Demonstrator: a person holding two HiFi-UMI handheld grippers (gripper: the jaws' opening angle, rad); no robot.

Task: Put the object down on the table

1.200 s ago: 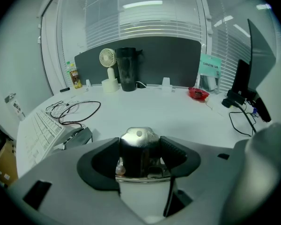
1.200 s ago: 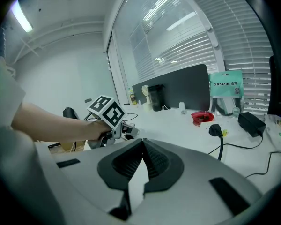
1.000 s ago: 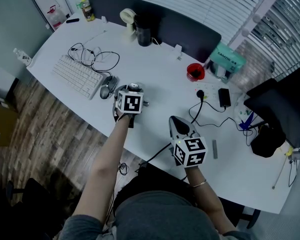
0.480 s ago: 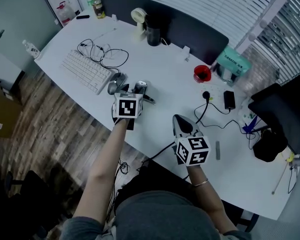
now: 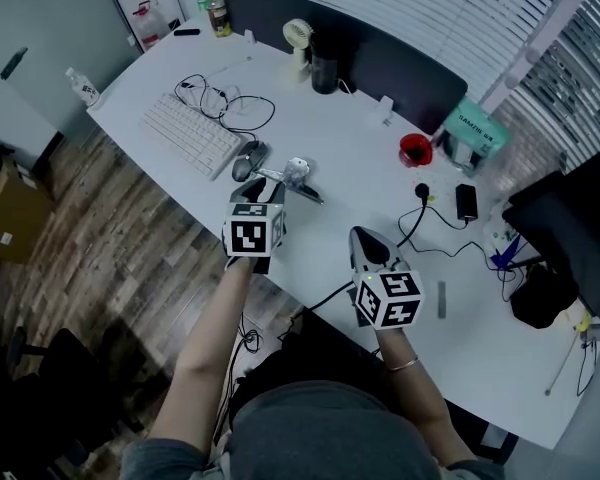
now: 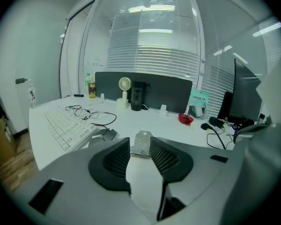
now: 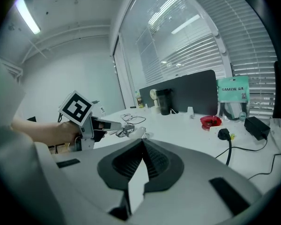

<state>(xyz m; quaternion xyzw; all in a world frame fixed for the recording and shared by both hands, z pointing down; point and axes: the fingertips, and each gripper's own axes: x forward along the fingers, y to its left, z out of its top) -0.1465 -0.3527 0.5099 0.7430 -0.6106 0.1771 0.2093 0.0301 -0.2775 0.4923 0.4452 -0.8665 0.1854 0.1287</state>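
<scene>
Right now my left hand-held gripper hovers near the mouse, on my side of it. Its jaws are about half apart, have just been closing, and hold nothing. The silvery object lies on the surface just beside the mouse, untouched. My right hand-held gripper is pinched together, empty.

Head view looked steeply down from above the person, most of the white tabletop in frame. Left gripper view sat low behind its jaws, facing across toward the dark partition. Right gripper view faced likewise from further right, catching the left gripper. All three shared the partition, fan and red bowl.
</scene>
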